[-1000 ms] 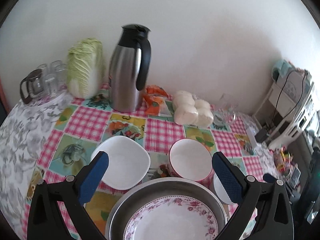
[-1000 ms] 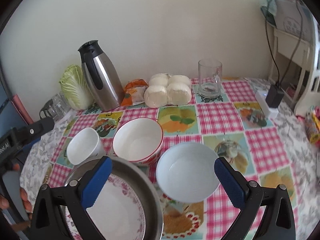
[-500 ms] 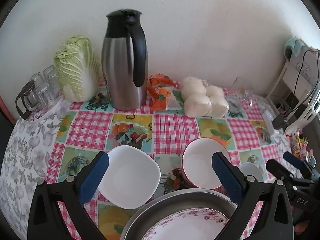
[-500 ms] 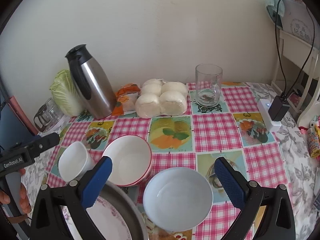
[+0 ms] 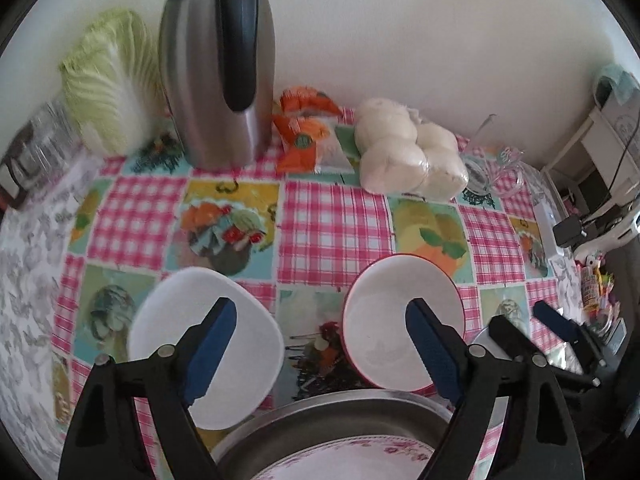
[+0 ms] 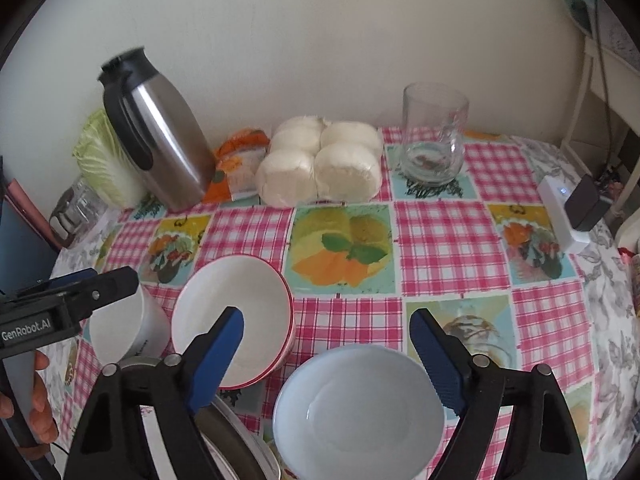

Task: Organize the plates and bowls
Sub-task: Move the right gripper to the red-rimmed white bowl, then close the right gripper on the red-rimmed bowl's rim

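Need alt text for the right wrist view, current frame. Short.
The right gripper, jaws closing with nothing pressed between them, points down over a pale blue bowl, with a red-rimmed white bowl to its left. Behind on the checked tablecloth stand a steel thermos jug, wrapped buns and a glass mug.

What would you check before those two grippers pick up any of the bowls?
1. Left gripper holds nothing: ok, jaws closing on air.
2. Right gripper holds nothing: ok, also closing.
3. Red-rimmed bowl empty: ok.
4. Pale blue bowl empty: ok.
5. Square white dish flat on the tablecloth: cannot tell.
6. Metal basin has room beside the floral plate: cannot tell.
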